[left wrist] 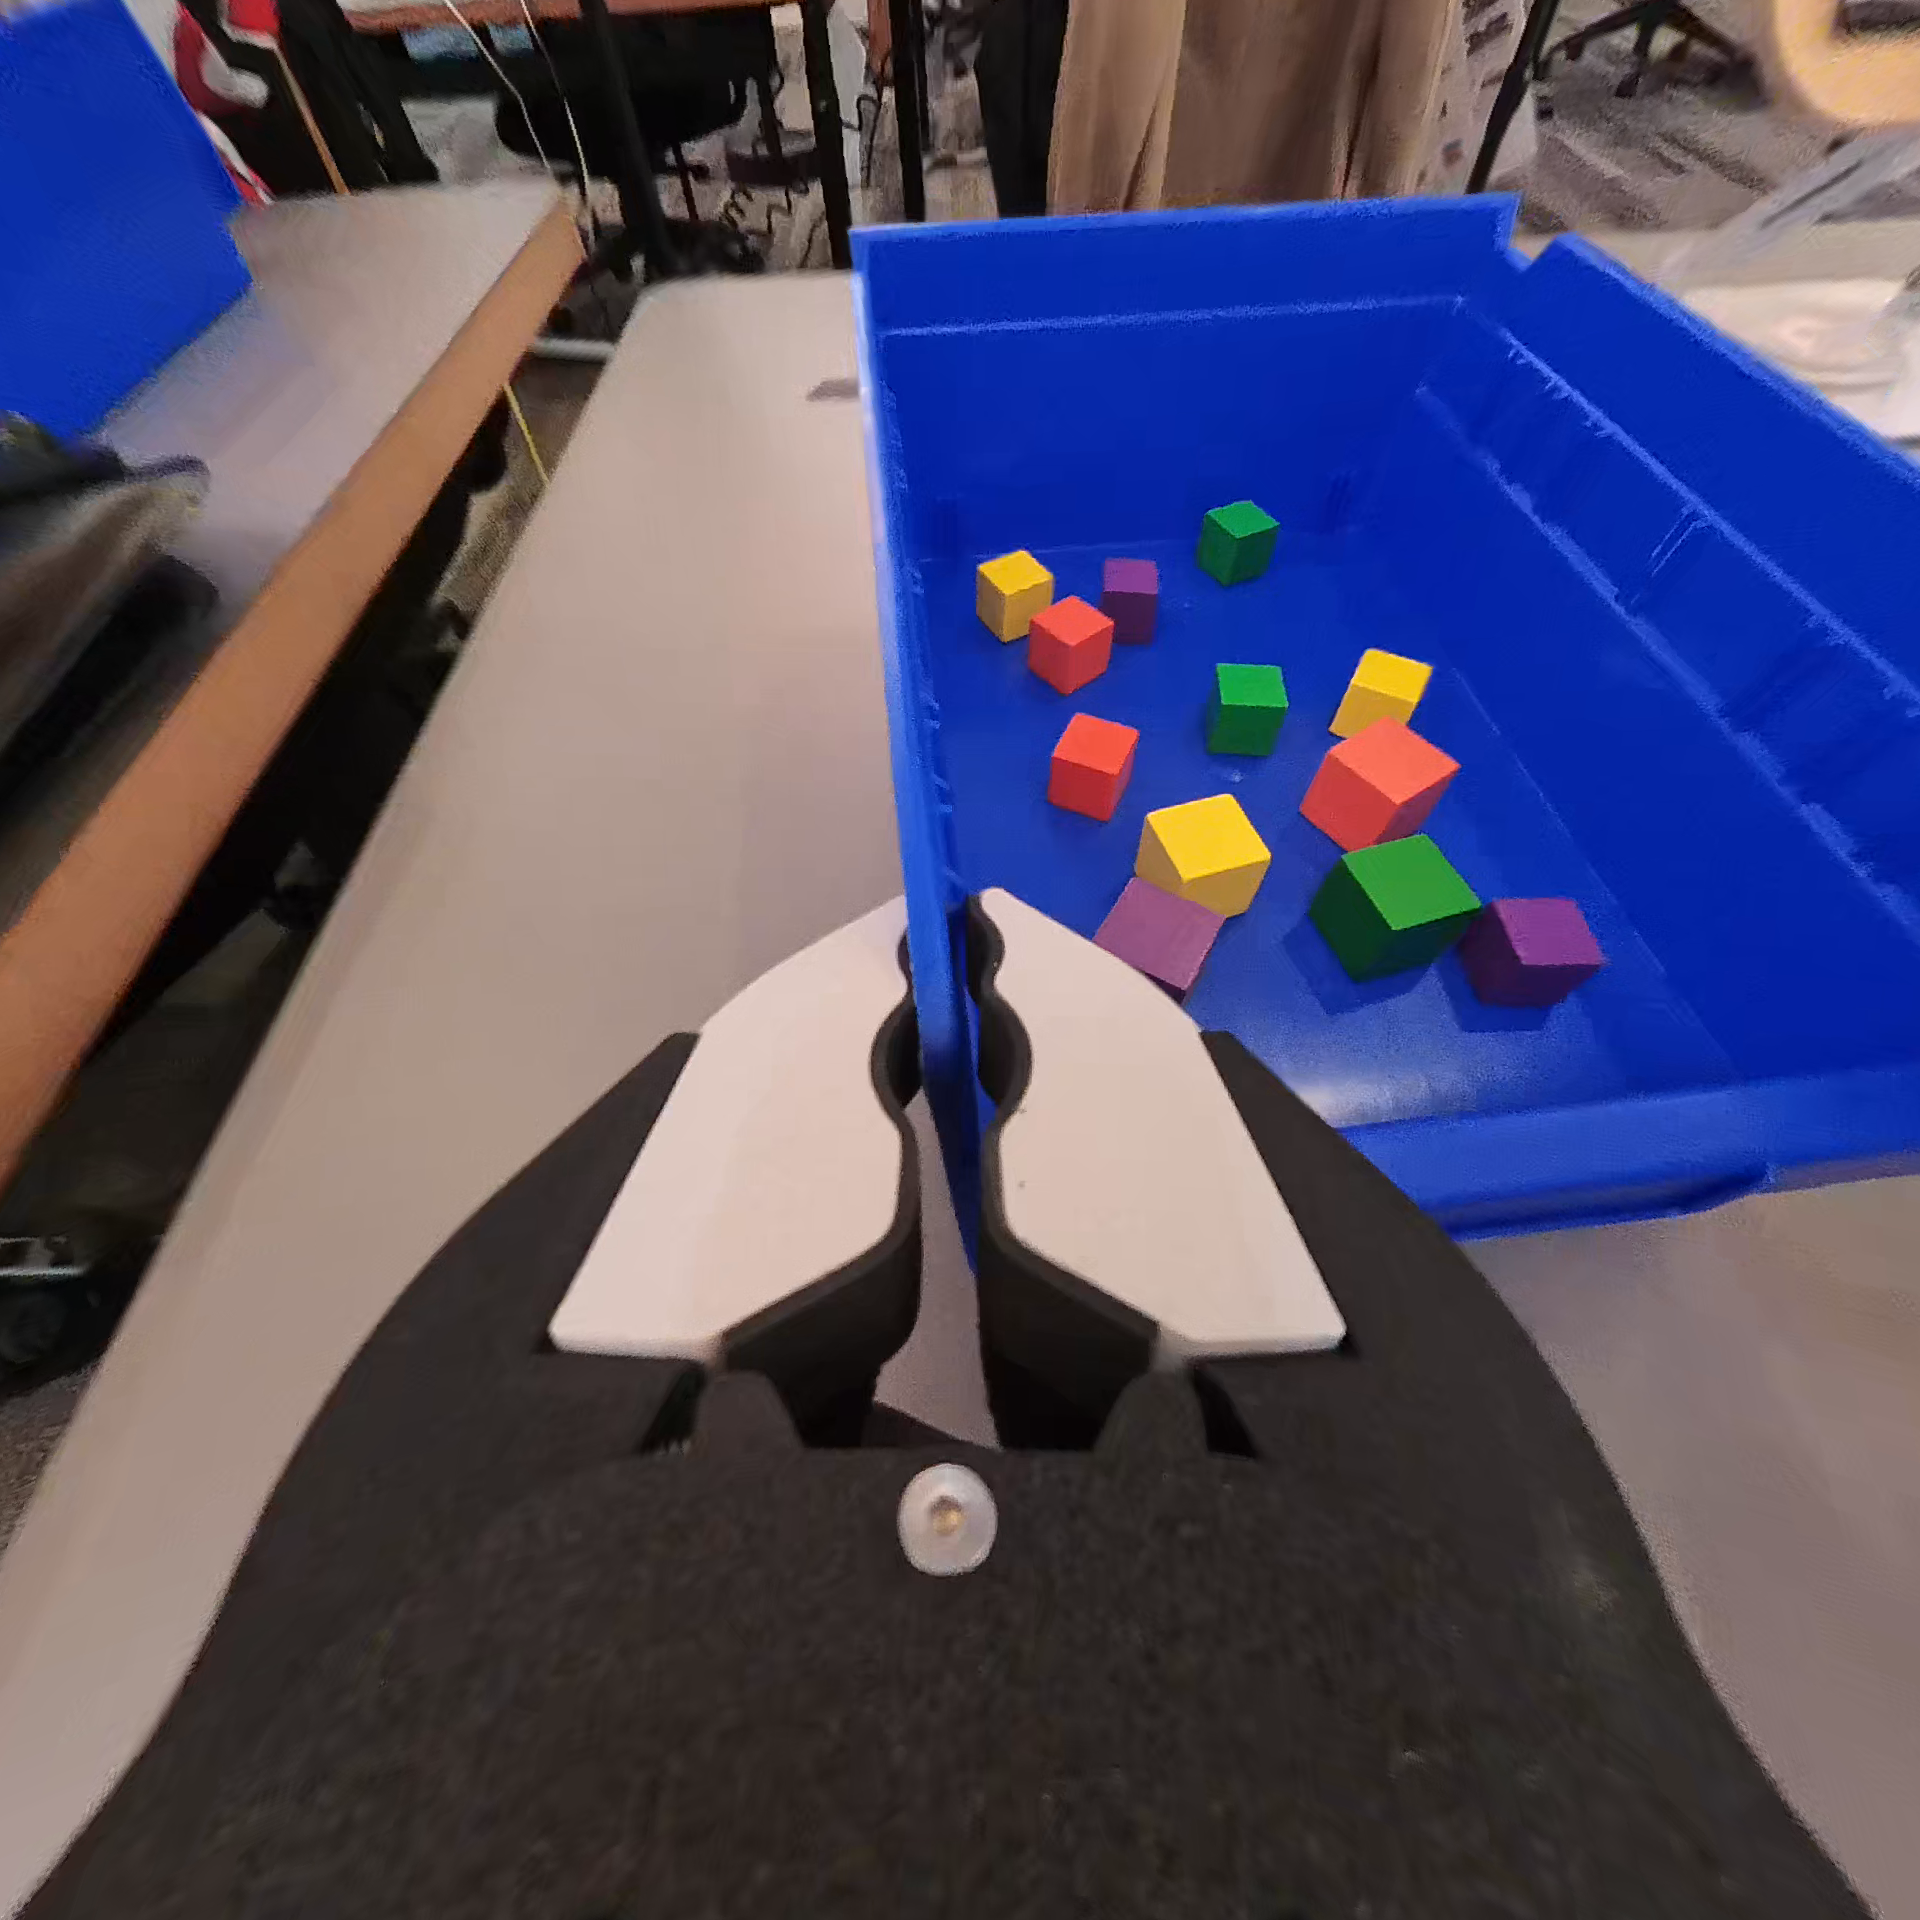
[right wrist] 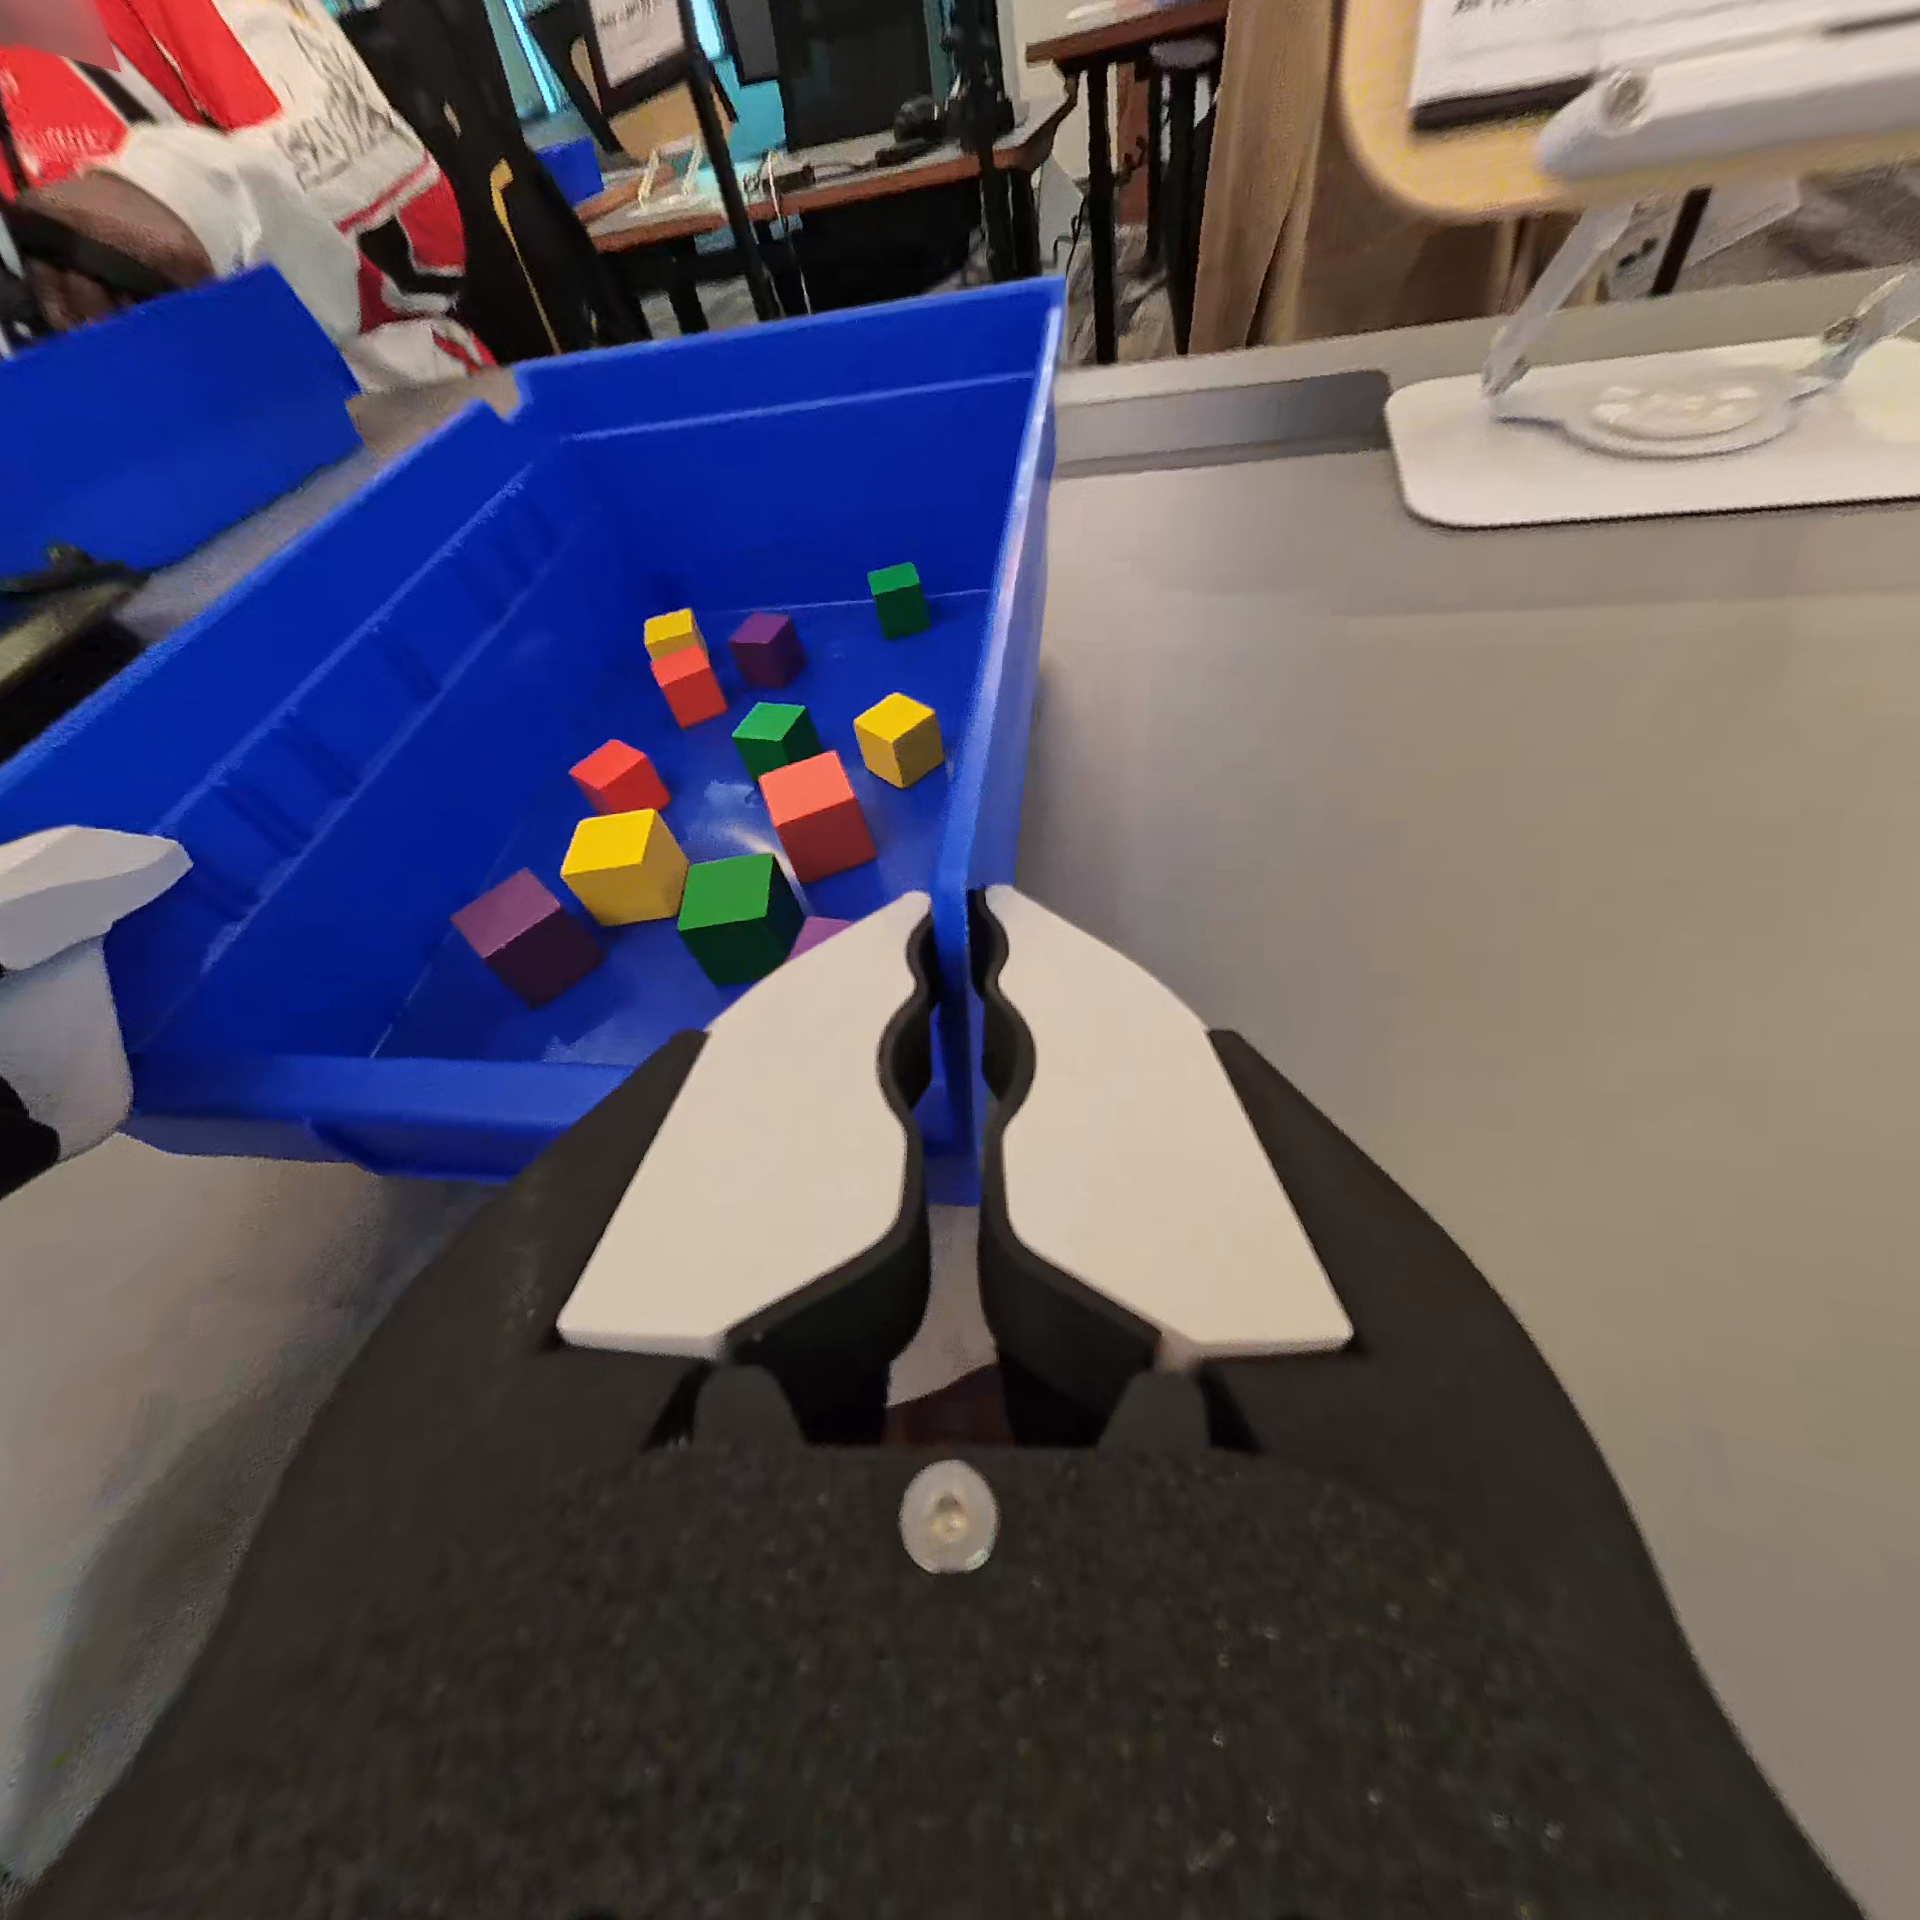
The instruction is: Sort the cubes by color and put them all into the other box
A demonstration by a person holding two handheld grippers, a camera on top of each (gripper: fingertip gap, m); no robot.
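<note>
A blue plastic box [left wrist: 1164, 260] holds several loose cubes: red [left wrist: 1377, 781], yellow [left wrist: 1203, 850], green [left wrist: 1392, 904] and purple [left wrist: 1529, 948]. My left gripper [left wrist: 940, 935] is shut on the box's left side wall, near the front corner. In the right wrist view the same box [right wrist: 790, 353] shows with the cubes inside, among them a red one [right wrist: 816, 816] and a yellow one [right wrist: 623, 864]. My right gripper [right wrist: 948, 914] is shut on the box's right side wall. The left gripper's white fingers [right wrist: 73, 883] show at the box's far side.
The box rests on a light grey table [left wrist: 644, 727]. A second blue box [right wrist: 156, 405] stands behind to the left. A white stand on a flat base [right wrist: 1662, 436] sits at the table's back right. A person in red and white [right wrist: 312, 156], chairs and desks fill the background. Some 20 centimeters of space lies between my two pairs of fingers.
</note>
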